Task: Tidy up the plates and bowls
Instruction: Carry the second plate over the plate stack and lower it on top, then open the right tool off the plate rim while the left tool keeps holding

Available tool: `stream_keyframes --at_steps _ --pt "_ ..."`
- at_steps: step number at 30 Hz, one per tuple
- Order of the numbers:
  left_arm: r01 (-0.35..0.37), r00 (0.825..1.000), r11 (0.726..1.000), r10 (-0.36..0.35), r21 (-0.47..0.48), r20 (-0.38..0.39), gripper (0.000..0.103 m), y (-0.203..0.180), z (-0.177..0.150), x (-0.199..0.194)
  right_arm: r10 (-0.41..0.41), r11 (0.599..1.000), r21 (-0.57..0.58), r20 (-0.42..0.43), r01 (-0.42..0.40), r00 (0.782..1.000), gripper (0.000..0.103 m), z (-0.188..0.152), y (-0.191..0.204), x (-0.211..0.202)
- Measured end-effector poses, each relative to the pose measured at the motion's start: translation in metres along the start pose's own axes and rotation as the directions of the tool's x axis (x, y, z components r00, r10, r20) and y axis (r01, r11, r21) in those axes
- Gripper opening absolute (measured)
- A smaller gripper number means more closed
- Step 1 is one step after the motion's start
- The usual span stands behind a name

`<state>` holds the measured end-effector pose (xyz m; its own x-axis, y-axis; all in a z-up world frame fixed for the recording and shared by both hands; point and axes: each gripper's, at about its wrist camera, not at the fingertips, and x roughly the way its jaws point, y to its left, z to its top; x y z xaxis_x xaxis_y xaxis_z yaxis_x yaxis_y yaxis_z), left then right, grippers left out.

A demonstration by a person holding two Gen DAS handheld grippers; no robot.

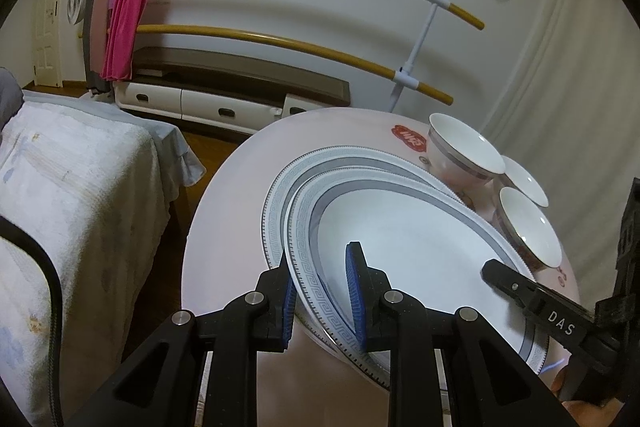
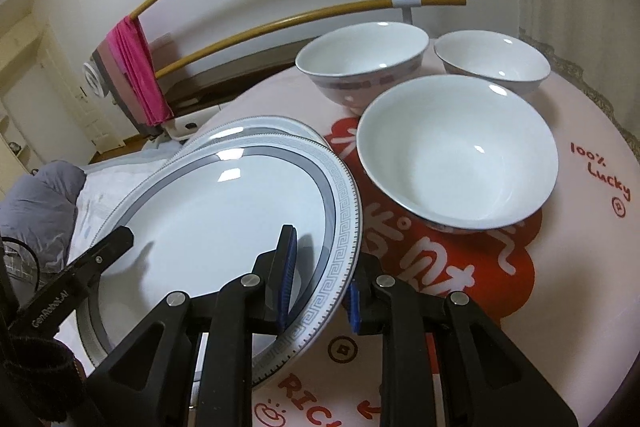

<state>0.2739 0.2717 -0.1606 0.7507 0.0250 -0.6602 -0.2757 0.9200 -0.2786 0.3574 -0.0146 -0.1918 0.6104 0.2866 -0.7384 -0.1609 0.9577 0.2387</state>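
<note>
**Both grippers clamp the top plate by opposite rims**

We hold the left gripper (image 1: pixel 320 291) closed on the left rim of a white porcelain plate with a grey key-pattern border (image 1: pixel 408 247), one blue pad above and one below. Our right gripper (image 2: pixel 320 283) is clamped the same way on that plate's right rim. Both grippers slant downward toward the table.

The gripped plate sits tilted on top of a second matching plate (image 1: pixel 276 187) on the left side of a round pale pink table with red lettering (image 2: pixel 580 267). To the right stand three white porcelain bowls: one near (image 2: pixel 456 155), two farther back (image 2: pixel 360 59) (image 2: pixel 492 61), all apart from one another.

We judge the plate-stacking step is under way. Next, the top plate should be lowered level and centred on the lower one, then both grips released before turning to the bowls.

Beyond the table we see a bed with a pale cover (image 1: pixel 72 167) and a pink cloth (image 1: pixel 128 15) hanging on a rail.
</note>
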Motion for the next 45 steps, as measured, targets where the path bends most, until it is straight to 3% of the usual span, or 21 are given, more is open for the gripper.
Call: stream_keyframes --at_steps 16,24,35,45 --pt "-0.011 1.0 1.0 0.011 0.011 0.002 0.02 -0.001 0.002 0.007 -0.032 0.999 -0.009 0.03 0.032 0.999 0.026 -0.006 0.004 0.004" --pt "-0.029 1.0 0.999 0.029 0.035 0.009 0.02 -0.006 0.002 0.01 -0.058 0.998 -0.031 0.046 0.059 0.997 0.034 -0.009 0.011 0.008" --pt "-0.036 0.999 0.998 0.035 0.042 0.02 0.019 -0.007 0.0 0.009 -0.04 0.999 0.0 0.029 0.04 0.999 0.036 -0.012 0.009 0.005" --pt "-0.049 0.998 0.997 0.048 0.053 0.03 0.019 -0.007 0.0 0.009 0.002 0.998 0.062 0.032 -0.004 0.999 0.053 -0.023 0.0 0.0"
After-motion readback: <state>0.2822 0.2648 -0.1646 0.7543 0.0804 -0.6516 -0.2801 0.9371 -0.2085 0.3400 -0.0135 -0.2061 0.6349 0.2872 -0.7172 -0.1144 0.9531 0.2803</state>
